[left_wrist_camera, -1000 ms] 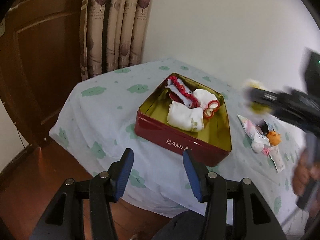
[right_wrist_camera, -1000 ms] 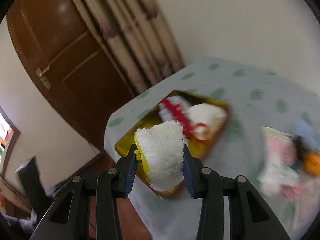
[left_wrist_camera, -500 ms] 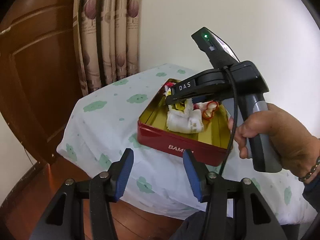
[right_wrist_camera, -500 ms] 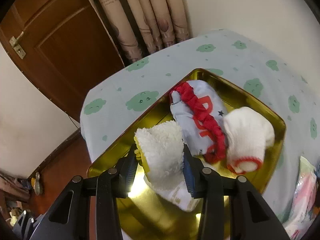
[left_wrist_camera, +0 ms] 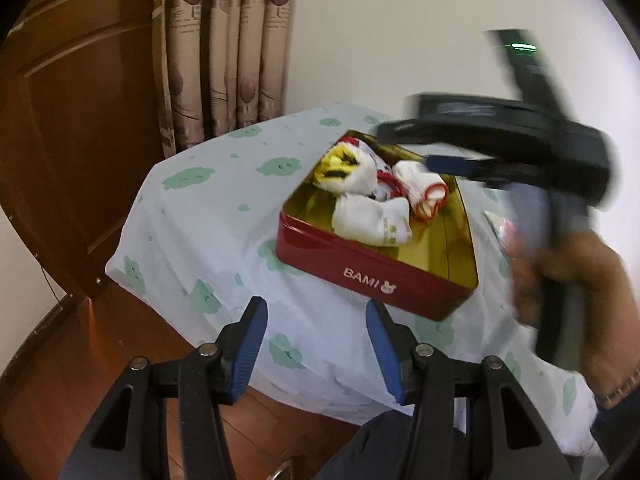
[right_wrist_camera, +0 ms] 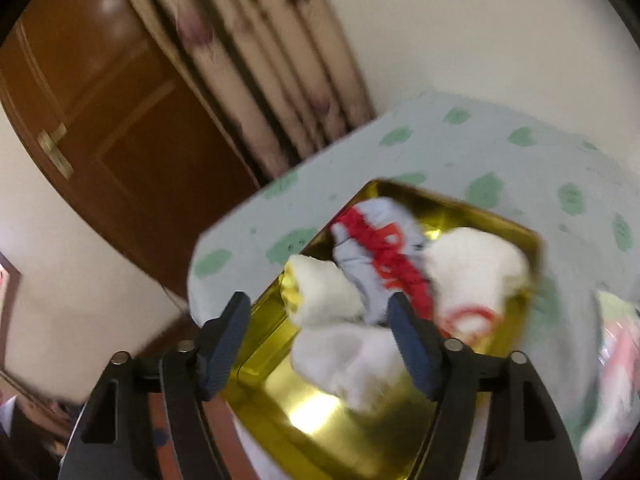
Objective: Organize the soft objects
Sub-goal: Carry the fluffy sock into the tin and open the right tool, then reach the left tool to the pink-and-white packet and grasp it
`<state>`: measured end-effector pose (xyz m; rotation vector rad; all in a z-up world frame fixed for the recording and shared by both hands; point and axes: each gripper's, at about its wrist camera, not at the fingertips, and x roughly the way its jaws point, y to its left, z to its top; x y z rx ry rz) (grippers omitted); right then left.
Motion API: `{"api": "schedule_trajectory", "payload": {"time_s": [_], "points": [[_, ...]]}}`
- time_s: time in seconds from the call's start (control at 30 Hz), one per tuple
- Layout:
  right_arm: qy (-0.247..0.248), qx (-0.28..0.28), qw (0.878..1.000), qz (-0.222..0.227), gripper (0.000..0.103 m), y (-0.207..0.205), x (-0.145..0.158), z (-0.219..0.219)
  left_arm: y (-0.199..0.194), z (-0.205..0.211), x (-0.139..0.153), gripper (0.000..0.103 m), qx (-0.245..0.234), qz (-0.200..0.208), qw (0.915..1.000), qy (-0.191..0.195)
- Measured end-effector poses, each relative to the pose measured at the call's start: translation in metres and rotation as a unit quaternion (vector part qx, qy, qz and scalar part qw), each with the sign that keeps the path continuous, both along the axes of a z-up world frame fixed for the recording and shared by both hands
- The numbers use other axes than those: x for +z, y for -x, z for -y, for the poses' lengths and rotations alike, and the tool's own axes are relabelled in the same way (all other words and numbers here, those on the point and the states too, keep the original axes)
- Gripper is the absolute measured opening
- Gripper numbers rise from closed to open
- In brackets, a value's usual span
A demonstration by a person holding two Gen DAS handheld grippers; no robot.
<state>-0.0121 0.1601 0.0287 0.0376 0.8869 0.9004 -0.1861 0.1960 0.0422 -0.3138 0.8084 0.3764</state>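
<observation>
Now, left wrist view
Left gripper [left_wrist_camera: 316, 332]: jaws parted, nothing between them, hanging over the near edge of the table [left_wrist_camera: 208, 240]
Tin [left_wrist_camera: 372, 276]: red outside, gold inside, on the tablecloth
Yellow-and-white sock [left_wrist_camera: 340, 168]: lying in the tin's far corner beside a white sock [left_wrist_camera: 372, 220]

Right wrist view
Right gripper [right_wrist_camera: 320, 336]: jaws opening, pads clear of the fluffy sock [right_wrist_camera: 320, 288], which rests in the tin [right_wrist_camera: 352, 432]
</observation>
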Motion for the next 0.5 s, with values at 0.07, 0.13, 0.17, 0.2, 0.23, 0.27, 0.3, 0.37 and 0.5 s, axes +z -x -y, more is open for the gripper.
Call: {"api": "schedule_trajectory", "payload": {"time_s": [0.07,0.13,0.17,0.2,0.23,0.27,0.3,0.37,0.5], "points": [[-0.025,-0.031,0.999,0.02,0.078,0.015,0.005,0.045,0.0,0.006,0.0,0.053,-0.01,-0.001,0.9999,-0.011],[-0.027,-0.07,0.996,0.046,0.082,0.034,0.004,0.1,-0.002,0.013,0.0,0.053,-0.023,-0.003,0.9995,-0.022],[-0.015,-0.093,0.994,0.06,0.084,0.042,0.002,0.127,-0.003,0.017,-0.001,0.053,-0.035,-0.006,0.9992,-0.019],[0.006,-0.125,0.989,0.077,0.085,0.054,-0.002,0.155,-0.004,0.021,-0.002,0.053,-0.046,-0.007,0.9988,-0.014],[0.034,-0.16,0.982,0.093,0.087,0.065,-0.007,0.186,-0.005,0.026,-0.003,0.053,-0.061,-0.007,0.9981,-0.007],[0.058,-0.183,0.976,0.106,0.091,0.072,-0.01,0.206,-0.005,0.03,-0.003,0.053,-0.072,-0.005,0.9974,-0.003],[0.097,-0.212,0.965,0.121,0.092,0.079,-0.017,0.234,-0.006,0.035,-0.003,0.053,-0.084,-0.002,0.9965,0.0],[0.162,-0.261,0.943,0.126,0.092,0.084,-0.03,0.283,-0.008,0.049,-0.004,0.053,-0.111,-0.002,0.9939,0.001],[0.24,-0.331,0.905,0.118,0.092,0.086,-0.056,0.362,-0.013,0.08,-0.007,0.053,-0.156,-0.006,0.9875,-0.016]]}}
